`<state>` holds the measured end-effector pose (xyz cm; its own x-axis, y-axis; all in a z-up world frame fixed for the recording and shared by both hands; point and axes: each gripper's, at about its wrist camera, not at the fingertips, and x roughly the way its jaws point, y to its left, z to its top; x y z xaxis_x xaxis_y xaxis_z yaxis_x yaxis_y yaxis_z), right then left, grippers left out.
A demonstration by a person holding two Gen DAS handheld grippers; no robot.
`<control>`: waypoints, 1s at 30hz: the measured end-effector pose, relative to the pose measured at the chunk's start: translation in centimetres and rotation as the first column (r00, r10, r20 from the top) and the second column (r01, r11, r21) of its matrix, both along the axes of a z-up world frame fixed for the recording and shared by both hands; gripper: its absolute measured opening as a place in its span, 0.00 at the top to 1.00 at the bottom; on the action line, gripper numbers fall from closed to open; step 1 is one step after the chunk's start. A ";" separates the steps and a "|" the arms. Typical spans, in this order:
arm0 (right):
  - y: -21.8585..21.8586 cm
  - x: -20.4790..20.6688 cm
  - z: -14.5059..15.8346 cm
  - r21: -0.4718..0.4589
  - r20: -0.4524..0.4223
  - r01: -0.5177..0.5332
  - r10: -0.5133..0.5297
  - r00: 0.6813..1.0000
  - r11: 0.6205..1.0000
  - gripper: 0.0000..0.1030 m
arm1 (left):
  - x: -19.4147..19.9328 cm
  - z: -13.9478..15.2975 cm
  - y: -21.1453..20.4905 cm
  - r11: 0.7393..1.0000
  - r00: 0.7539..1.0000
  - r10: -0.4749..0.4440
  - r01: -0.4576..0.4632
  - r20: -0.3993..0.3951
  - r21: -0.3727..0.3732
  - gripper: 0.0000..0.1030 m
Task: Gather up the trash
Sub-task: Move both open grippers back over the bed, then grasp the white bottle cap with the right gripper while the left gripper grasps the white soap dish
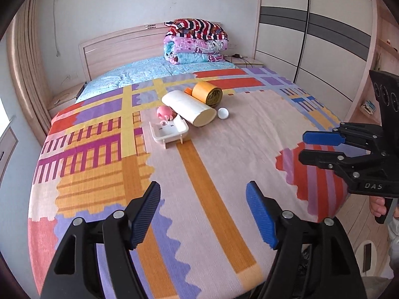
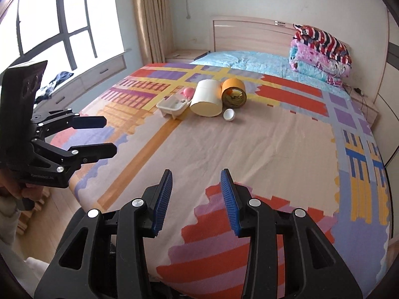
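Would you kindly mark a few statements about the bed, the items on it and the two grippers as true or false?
1. Both grippers are empty. True: the left gripper and right gripper hold nothing.
2. The cream cardboard cylinder stands upright. False: it lies on its side.
3. The small white round cap lies inside the white plastic tray. False: it rests on the patterned bedspread, on the cylinder's other side.
4. The folded quilts are stacked by the headboard. True.
5. The orange tape roll lies at the foot of the bed. False: it lies mid-bed, against the cylinder.
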<state>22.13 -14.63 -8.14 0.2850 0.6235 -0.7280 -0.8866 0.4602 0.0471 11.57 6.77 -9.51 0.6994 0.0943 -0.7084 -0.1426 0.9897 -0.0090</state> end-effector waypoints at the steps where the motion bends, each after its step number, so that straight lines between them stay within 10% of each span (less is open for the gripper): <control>1: 0.4 0.4 -0.1 -0.008 0.005 0.003 -0.003 1.000 1.000 0.61 | 0.5 0.0 0.3 1.000 1.000 0.002 -0.002 -0.002 0.004 0.34; 30: 9.2 10.4 -4.0 -0.065 -0.101 0.084 -0.090 0.991 0.994 0.62 | 11.2 -3.1 6.4 0.995 0.993 0.098 -0.099 -0.068 -0.011 0.34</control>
<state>32.55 -5.43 -12.13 0.2570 0.5539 -0.7919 -0.8347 0.5402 0.1069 22.77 13.21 -12.66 0.6381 0.1501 -0.7552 -0.2401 0.9707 -0.0099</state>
